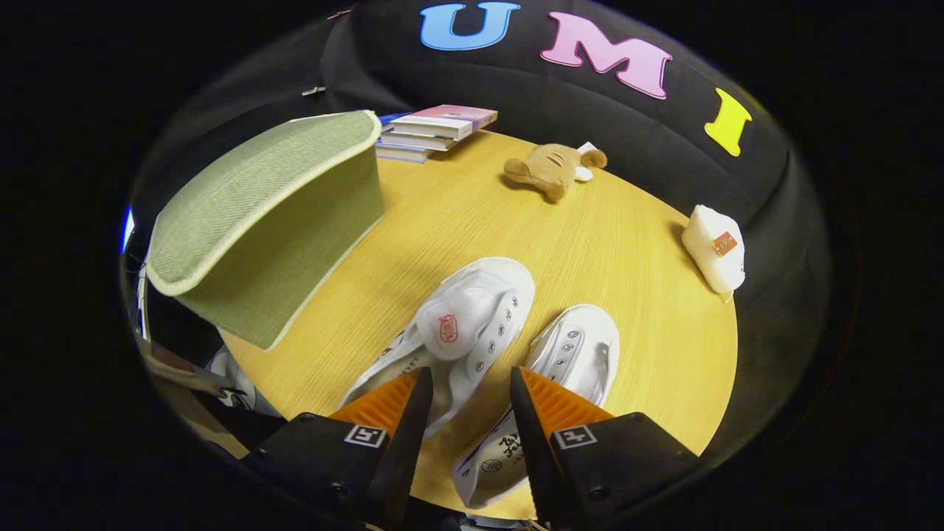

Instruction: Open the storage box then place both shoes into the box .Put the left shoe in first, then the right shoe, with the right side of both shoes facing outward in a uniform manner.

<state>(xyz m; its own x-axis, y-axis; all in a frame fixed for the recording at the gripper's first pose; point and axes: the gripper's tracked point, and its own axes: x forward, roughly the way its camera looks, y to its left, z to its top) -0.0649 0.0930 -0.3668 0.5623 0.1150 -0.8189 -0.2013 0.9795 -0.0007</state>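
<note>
Fingers (pixel 464 383) spread apart above both shoes (pixel 472 324), seemingly untouched, bare table (pixel 457 214) beyond.

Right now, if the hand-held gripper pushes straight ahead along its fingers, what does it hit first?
Likely the white shoes: the open hand-held gripper straddles the near sides of the left shoe and right shoe. Depth is unclear.

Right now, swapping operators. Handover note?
Tool: open, holding nothing, hovering over the two white canvas shoes.
Shoes: side by side on the round wooden table, just ahead of and partly between the fingers.
Green fabric storage box: beyond the shoes, on the side of the nearer shoe, lid looks closed.
Done: nothing.
Left: open box, left shoe in, then right, right sides outward.
</note>
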